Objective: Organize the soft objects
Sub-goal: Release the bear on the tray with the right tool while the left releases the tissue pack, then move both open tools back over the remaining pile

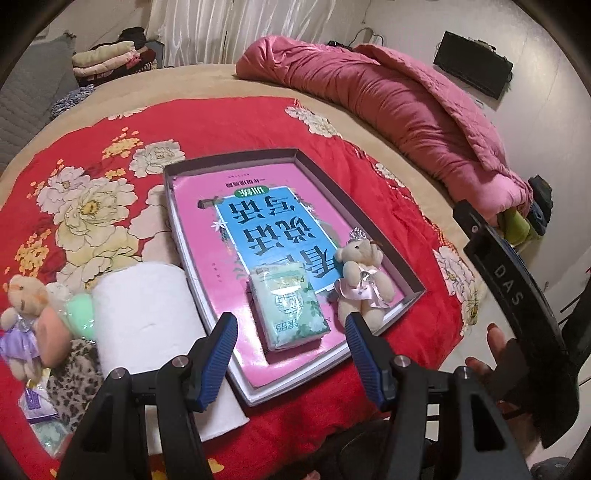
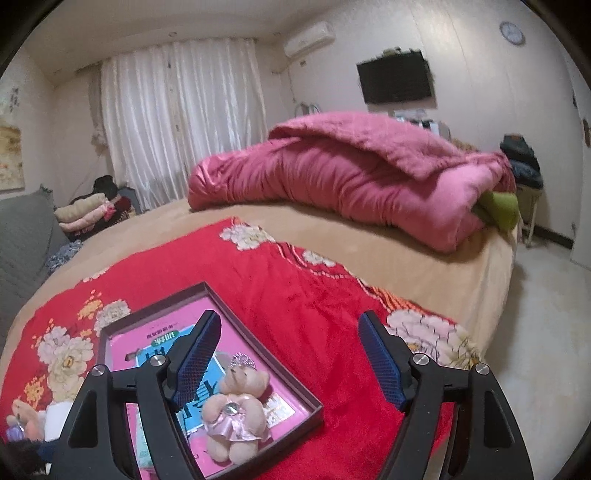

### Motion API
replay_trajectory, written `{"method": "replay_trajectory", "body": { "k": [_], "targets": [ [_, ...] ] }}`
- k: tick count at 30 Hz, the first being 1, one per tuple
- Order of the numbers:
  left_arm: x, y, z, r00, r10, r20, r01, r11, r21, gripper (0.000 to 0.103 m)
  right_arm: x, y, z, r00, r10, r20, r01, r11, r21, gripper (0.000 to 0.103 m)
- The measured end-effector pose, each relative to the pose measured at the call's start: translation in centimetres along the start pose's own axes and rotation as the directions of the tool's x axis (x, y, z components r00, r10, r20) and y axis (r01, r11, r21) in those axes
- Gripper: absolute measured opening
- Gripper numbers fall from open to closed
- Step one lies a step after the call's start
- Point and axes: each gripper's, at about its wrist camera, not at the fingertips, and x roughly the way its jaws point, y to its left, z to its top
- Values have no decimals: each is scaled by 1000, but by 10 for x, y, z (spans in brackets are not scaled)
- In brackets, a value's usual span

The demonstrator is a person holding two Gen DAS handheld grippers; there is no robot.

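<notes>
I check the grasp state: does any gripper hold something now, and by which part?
Nothing is held. The left gripper is open above the tissue pack; the right gripper is open, with the bear lying free in the box.

Bedroom: cream panelled walls (image 2: 461,55), white pleated curtains (image 2: 177,122), black wall-mounted TV (image 2: 395,75), white air conditioner (image 2: 308,37), round wall clock (image 2: 512,32), pale floor (image 2: 546,332), grey quilted sofa (image 2: 26,236). Dim indoor light.

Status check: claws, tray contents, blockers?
Left claw open, empty. Right claw open, empty. Bear and tissue pack in tray. No blockers.
</notes>
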Motion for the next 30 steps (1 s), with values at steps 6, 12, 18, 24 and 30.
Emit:
{"method": "replay_trajectory", "body": {
  "k": [6,12,18,24,30],
  "targets": [
    [-15,7,-5,999,29,22,-29,1000,-5,60,-22,14,2,997,0,73,5,997,-73,78],
    [-29,14,-17,999,36,31,-36,999,-10,60,-35,28,-1,996,9,92,4,990,-144,78],
    [-45,29,-21,998,44,49,-42,999,-30,60,-50,43,-4,994,17,112,7,978,-207,78],
    [-61,41,-22,995,64,72,-61,997,-41,60,-69,55,-6,991,59,121,-28,970,-243,78],
    [-71,53,-27,995,63,80,-58,996,-63,60,-86,71,-6,986,93,138,-50,957,-286,78]
  ]
}}
